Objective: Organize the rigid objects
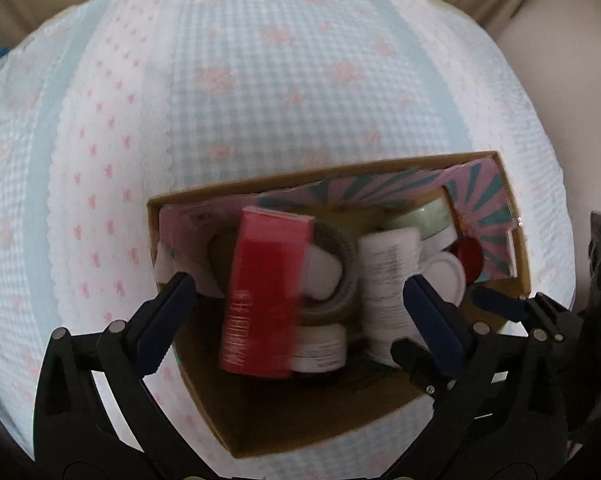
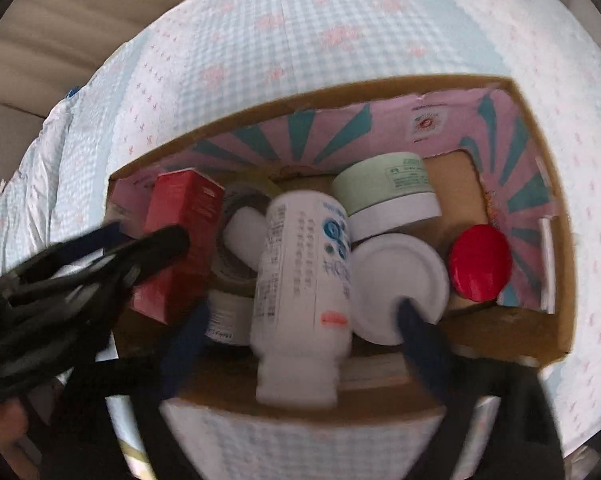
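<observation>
Left gripper (image 1: pixel 296 292): jaws spread wide, nothing pinched. It hangs over the cardboard box (image 1: pixel 204 408), fingers straddling the red carton (image 1: pixel 266 296), which lies loose on the contents near the box's left end, apart from both pads (blurred, so contact can't be ruled out at the edges).

Right gripper (image 2: pixel 300 320): also wide open, one finger either side of the white bottle (image 2: pixel 302 280); no visible clamp on it. The bottle lies along the middle of the box, cap end toward the near wall and poking over it.

Outward from there: tape roll (image 2: pixel 240 240) between carton and bottle, a small white jar (image 2: pixel 228 320) under the carton's near end, white lid (image 2: pixel 396 280) right of the bottle, green-and-white jar (image 2: pixel 388 192) against the far wall, red cap (image 2: pixel 480 262) toward the right end. The box sits on a checked blue-and-white bedspread (image 1: pixel 300 80), so a soft base; expect the box to tilt if pushed.

Handling, my read:
- carton: light, thin card, crushes easily. Take it across the narrow faces at mid-length, gentle squeeze.
- bottle: rigid plastic, smooth and round, likely to roll or slip. Grip mid-body across the diameter, not at the cap neck.
- jars: stiff, possibly heavier; grab by the lid rim.
</observation>
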Demonstrator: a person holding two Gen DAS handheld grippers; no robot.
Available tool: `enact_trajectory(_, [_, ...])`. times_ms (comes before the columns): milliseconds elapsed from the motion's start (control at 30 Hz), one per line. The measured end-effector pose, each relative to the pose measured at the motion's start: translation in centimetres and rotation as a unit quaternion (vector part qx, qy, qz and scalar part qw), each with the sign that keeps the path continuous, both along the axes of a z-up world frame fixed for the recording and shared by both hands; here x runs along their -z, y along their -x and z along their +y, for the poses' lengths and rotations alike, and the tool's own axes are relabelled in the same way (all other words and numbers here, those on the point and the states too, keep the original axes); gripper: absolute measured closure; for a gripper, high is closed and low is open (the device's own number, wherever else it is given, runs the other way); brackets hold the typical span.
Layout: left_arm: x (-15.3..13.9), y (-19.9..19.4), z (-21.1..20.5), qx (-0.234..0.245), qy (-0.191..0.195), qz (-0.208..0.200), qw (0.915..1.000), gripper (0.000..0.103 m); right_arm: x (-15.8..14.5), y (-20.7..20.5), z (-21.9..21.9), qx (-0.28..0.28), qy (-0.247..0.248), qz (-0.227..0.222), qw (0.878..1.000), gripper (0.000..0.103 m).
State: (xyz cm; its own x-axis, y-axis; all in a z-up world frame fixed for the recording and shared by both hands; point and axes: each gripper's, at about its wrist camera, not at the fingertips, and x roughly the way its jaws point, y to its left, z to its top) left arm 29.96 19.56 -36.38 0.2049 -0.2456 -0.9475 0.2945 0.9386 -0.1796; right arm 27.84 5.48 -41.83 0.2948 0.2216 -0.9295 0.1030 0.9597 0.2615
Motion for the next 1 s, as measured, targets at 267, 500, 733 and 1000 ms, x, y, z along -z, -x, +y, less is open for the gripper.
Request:
enact_trajectory(267, [-1.6, 1.0, -1.1, 0.0, -0.014, -0.012, 0.9998, 0.0, -1.5, 2.9, -1.7, -0.005, 0.047, -0.018, 0.999, 0.002])
enact_trajectory(500, [-4.4, 3.4, -2.0, -0.013, -0.03, -0.029, 0.999, 0.0, -3.5, 4.1, -3.3, 0.002, 0.021, -0.032, 0.999, 0.002])
enact_trajectory(733, [-12.1, 7.7, -3.9, -0.054, -0.027, -0.083, 0.9947, 0.0, -9.1, 6.2, -5.5, -0.03, 0.036, -0.067, 0.997, 0.002])
enact_trajectory(1000, [-26.1, 13.8, -5.9, -0.105, 0.017, -0.204, 0.9732, 0.0, -22.1, 10.3, -10.3, -0.033, 0.081, -0.166, 0.982, 0.002])
